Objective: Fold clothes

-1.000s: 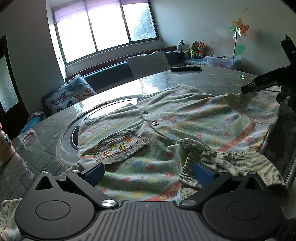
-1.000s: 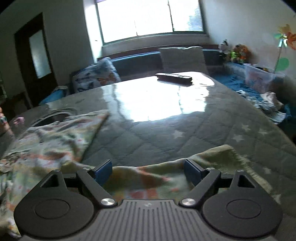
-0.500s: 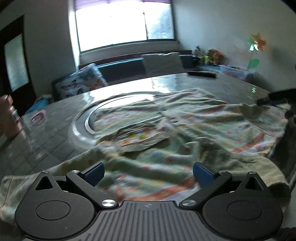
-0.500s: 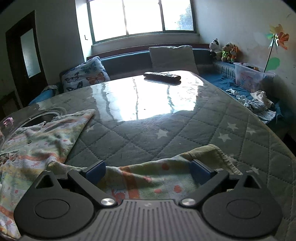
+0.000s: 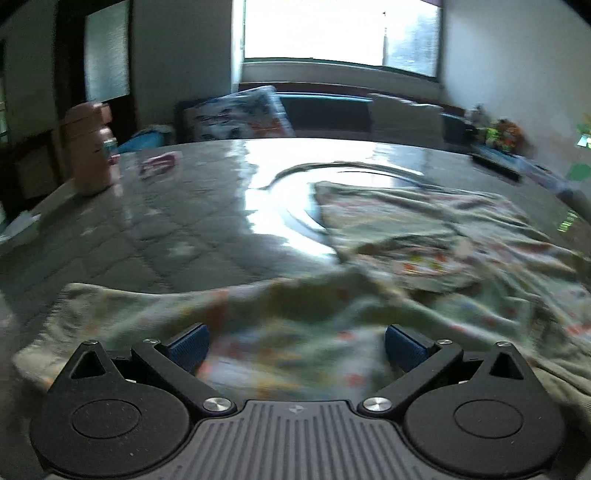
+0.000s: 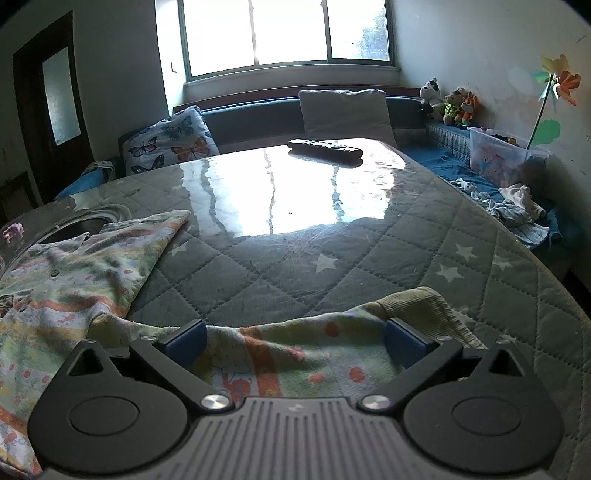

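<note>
Daylight floods through the big window (image 6: 288, 33) at the far wall and glares off the glossy, star-quilted cover of the round table (image 6: 332, 258). No brand, label or writing is legible anywhere; the left wrist view is smeared with motion blur, and the print on the pink bottle (image 5: 90, 147) at the table's left edge cannot be read.

Right gripper (image 6: 295, 338): its blue pads (image 6: 186, 341) stand wide apart and press on nothing. A sleeve of the child's patterned shirt (image 6: 288, 354) lies slack between them on the table, its ribbed olive cuff (image 6: 424, 310) just beside the right-hand pad. Whether either pad brushes the cloth I cannot tell.

Left gripper (image 5: 295, 343): the fingers (image 5: 404, 347) are likewise spread wide, with the shirt's other sleeve passing between and in front of them, apparently loose rather than pinched, though the blur hides fine contact.

Outward from there, the shirt's body spreads face-up between the two grippers, buttons and a small patch pocket (image 5: 424, 264) showing, partly covering the round inset ring (image 5: 351, 171) in the table's middle. A black remote (image 6: 325, 147) lies at the far edge. Beyond the table runs a blue bench with a butterfly cushion (image 6: 173, 144), a plain pale cushion (image 6: 345, 110), plush toys (image 6: 448, 101), a clear storage tub (image 6: 502, 158) and a paper pinwheel (image 6: 557, 79) against the wall.
</note>
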A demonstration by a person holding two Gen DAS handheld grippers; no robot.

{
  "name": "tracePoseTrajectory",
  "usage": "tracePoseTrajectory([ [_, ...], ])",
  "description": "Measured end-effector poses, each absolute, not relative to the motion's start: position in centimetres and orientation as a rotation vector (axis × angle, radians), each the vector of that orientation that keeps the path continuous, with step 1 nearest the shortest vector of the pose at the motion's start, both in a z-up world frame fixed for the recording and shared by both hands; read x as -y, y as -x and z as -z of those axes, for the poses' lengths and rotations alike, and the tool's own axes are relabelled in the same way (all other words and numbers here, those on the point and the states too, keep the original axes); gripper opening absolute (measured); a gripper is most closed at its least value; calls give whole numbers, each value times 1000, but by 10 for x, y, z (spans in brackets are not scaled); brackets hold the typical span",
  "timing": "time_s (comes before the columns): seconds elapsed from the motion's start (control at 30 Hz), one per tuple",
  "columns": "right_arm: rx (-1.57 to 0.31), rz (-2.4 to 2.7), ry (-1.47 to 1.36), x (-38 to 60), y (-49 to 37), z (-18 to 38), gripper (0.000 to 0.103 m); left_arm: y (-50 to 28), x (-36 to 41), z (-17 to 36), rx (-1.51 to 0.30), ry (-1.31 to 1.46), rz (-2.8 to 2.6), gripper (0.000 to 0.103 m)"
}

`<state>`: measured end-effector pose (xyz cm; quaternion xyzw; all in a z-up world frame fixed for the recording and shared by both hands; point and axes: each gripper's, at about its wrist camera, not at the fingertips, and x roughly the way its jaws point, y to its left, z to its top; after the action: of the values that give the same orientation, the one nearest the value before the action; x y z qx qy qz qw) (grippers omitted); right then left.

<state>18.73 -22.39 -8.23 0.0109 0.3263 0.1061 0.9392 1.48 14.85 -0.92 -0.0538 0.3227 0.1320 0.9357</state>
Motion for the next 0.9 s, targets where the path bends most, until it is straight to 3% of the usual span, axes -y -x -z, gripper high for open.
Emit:
tracePoseTrajectory([
  [0.4, -668, -216, -14, 226, -190, 83, 103, -22, -222, 4, -683, 200, -440, 103],
  [0.9, -688, -208, 50, 218, -192, 83, 103, -20, -209, -10, -652, 238, -447, 103],
])
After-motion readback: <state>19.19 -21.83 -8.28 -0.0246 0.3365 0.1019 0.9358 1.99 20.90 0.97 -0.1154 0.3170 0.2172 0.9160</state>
